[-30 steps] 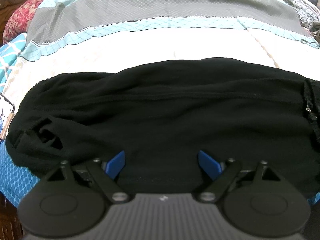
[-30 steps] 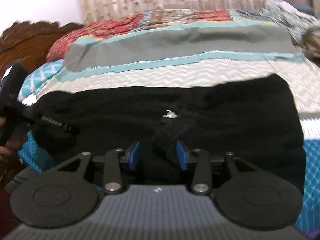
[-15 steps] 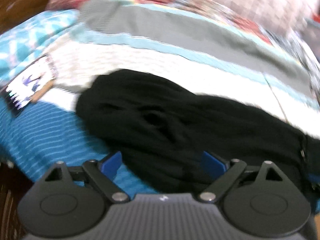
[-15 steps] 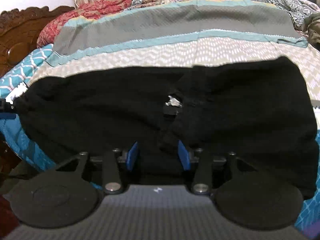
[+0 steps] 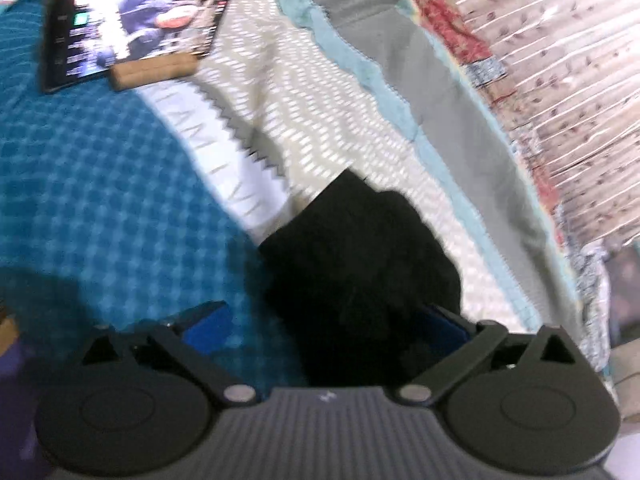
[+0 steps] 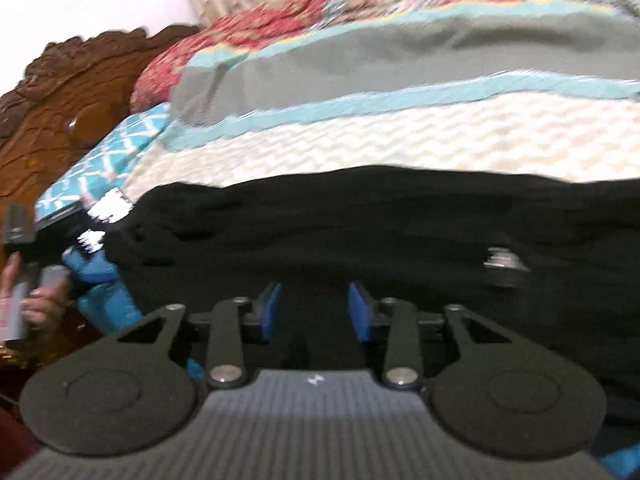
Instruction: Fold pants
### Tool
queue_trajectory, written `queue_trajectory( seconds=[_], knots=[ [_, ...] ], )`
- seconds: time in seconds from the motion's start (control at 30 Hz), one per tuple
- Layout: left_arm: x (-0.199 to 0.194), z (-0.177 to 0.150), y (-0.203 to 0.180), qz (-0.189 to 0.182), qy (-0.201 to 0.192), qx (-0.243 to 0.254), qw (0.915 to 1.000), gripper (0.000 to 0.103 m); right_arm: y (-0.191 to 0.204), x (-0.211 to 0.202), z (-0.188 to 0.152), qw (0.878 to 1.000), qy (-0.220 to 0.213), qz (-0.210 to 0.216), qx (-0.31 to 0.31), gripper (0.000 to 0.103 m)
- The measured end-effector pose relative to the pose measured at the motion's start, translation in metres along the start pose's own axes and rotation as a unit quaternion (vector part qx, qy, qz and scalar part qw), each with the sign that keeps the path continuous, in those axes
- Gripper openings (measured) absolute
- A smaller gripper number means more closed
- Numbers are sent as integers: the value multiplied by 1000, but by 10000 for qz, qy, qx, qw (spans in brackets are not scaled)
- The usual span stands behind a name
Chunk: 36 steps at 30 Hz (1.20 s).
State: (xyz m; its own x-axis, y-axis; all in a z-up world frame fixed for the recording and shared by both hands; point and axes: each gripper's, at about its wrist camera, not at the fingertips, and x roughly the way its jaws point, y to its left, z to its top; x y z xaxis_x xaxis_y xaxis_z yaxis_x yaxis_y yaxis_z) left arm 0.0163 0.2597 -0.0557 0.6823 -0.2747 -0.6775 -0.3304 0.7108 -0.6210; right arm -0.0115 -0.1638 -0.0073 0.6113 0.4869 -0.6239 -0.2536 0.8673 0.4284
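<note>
Black pants [image 6: 360, 224] lie stretched across the bed, with a small metal piece [image 6: 504, 260] glinting on them at the right. My right gripper [image 6: 316, 312] is at their near edge. Its jaws are closing, and black cloth lies between the blue pads, which still stand apart. In the left wrist view only one end of the pants [image 5: 360, 268] shows. My left gripper [image 5: 326, 326] straddles that end with its jaws opening very wide, and the pads do not press on the cloth. The right wrist view shows a hand [image 6: 36, 300] holding the left gripper at the pants' left end.
A lit phone [image 5: 132, 28] leans on a small wooden stand [image 5: 156, 70] on the blue patterned cover [image 5: 100, 200] beyond the pants' end. Striped quilt bands [image 6: 400, 80] and a curtain [image 5: 560, 100] lie behind. A carved wooden headboard [image 6: 60, 100] rises at the left.
The left gripper swung left along the pants to their end, rolling, with its jaws spreading wider; the phone came into view. The right gripper shifted left along the near edge and its pads drew closer.
</note>
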Motion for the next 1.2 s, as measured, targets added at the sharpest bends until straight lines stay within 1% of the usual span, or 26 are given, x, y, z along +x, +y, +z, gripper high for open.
queue_trajectory(
  seconds=[0.03,0.07,0.1,0.13,0.17,0.2,0.3,0.37,0.47,0.53,0.6,0.63,0.73,0.77,0.8,0.83,0.87,0.93,0.97,1.0,1.03,1.07,1.1,1.13,1.17,1.2],
  knots=[
    [6,5,1,-83,-22,2,10000,100,7,8,4,9999,86,98,-1,32],
    [13,10,2,-111,-49,6,9999,90,14,19,11,9996,175,206,16,29],
    [21,17,3,-54,-67,13,10000,66,22,32,20,9990,278,341,59,29],
    [28,19,3,10,-73,23,10000,55,30,43,28,9981,363,480,105,29],
    [32,21,3,0,-80,18,10000,41,40,57,37,9968,450,635,153,29],
    [32,20,3,-63,-107,1,9999,35,51,72,44,9952,540,788,191,29],
    [22,16,-7,-93,-295,153,9994,29,86,116,57,9887,905,1165,275,29],
    [9,12,-18,-239,-443,295,9983,28,103,144,56,9839,1247,1242,307,29],
    [-9,2,-49,-407,-596,896,9934,26,113,191,40,9780,1919,744,347,28],
    [-14,-10,-73,-412,-702,1364,9873,26,106,189,39,9781,1805,838,614,28],
    [-17,-26,-100,-413,-836,1936,9766,26,94,176,43,9746,1760,1034,925,30],
    [-18,-36,-113,-414,-876,2194,9708,26,85,165,45,9748,1638,1077,1069,31],
    [-21,-73,-150,-424,-1006,3058,9458,27,49,123,48,9778,1188,1014,1399,31],
    [-21,-86,-161,-415,-1012,3310,9373,30,35,106,47,9789,1017,932,1506,31],
    [-17,-103,-172,-405,-955,3630,9260,38,19,87,44,9799,813,827,1626,31],
    [-11,-120,-184,-384,-827,3955,9139,43,4,69,40,9797,613,705,1773,31],
    [-1,-139,-194,-376,-562,4320,8993,53,-10,54,36,9781,420,612,1946,31],
    [12,-170,-207,-513,-2,4832,8740,55,-34,25,25,9722,26,497,2290,31],
    [14,-185,-211,-662,220,5113,8566,56,-44,13,20,9695,-124,396,2417,32],
    [11,-198,-215,-767,281,5401,8377,57,-50,2,15,9680,-239,303,2480,32],
    [6,-206,-217,-826,223,5629,8221,59,-54,-4,13,9679,-292,250,2482,32],
    [-1,-210,-218,-901,134,5784,8107,61,-55,-10,10,9686,-326,190,2458,32],
    [-10,-208,-218,-997,65,5821,8069,65,-54,-11,7,9693,-337,161,2429,32],
    [-18,-202,-217,-1078,9,5767,8098,67,-52,-13,5,9701,-346,167,2398,32],
    [-26,-192,-215,-1131,-71,5648,8174,72,-49,-11,3,9709,-342,220,2361,33],
    [-33,-180,-211,-1122,-199,5473,8291,78,-45,-8,3,9715,-317,294,2330,33]
  ],
)
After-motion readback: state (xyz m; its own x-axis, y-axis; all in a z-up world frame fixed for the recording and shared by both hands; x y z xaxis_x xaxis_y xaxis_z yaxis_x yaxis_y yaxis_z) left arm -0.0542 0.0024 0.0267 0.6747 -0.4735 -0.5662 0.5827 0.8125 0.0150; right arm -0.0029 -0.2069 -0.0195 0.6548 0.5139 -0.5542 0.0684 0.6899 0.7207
